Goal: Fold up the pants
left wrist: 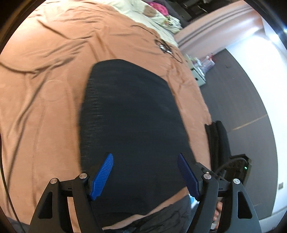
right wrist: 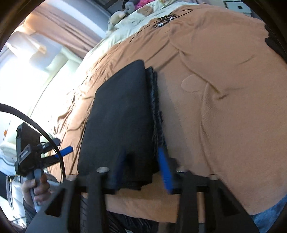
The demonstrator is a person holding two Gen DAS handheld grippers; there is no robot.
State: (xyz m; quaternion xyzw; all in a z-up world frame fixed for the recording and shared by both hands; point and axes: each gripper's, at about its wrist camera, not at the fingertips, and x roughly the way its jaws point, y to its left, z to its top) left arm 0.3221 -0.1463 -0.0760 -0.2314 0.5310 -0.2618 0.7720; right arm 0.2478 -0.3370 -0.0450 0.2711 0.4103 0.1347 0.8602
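The black pants (left wrist: pixel 129 116) lie folded into a flat stack on the orange bedspread (left wrist: pixel 44 89). My left gripper (left wrist: pixel 145 172) hovers open over the stack's near end, its blue pads (left wrist: pixel 103 176) wide apart with no cloth between them. In the right wrist view the pants (right wrist: pixel 118 125) show their layered edge on the right side. My right gripper (right wrist: pixel 141 170) sits at the near right corner, and both fingers (right wrist: pixel 165 170) press on the layers that fill the gap. The left gripper (right wrist: pixel 61 145) appears at the left, held by a hand (right wrist: pixel 35 188).
Cream bedding (left wrist: pixel 161 19) and soft toys (right wrist: pixel 118 14) lie at the head of the bed. The bed's edge drops to dark floor (left wrist: pixel 233 93) on the right, with a small cabinet (left wrist: pixel 198 77). A black cable (right wrist: pixel 53 143) loops beside the left gripper.
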